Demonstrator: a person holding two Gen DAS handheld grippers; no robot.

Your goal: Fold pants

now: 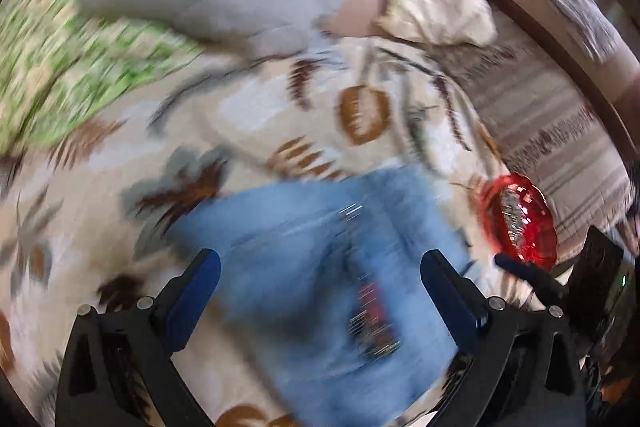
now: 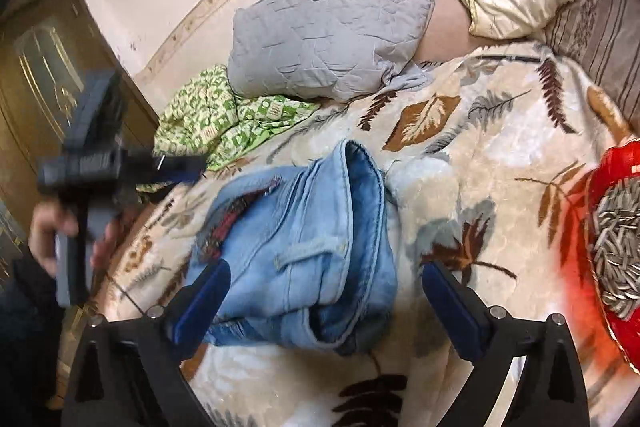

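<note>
Blue jeans (image 2: 304, 251) lay folded in a bundle on the leaf-print blanket (image 2: 480, 155), left of a red bowl of seeds (image 2: 608, 239). Left gripper (image 1: 320, 291) and right gripper (image 2: 324, 303) both had jaws spread wide above the jeans, gripping nothing. Left wrist view was blurred.

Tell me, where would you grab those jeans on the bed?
The jeans lie bunched on the blanket. Probably best is the hemmed edge sticking up at the far end: it stands clear of the pile, so a gripper coming from above could pinch it alone. Both grippers, left and right, are open.
</note>
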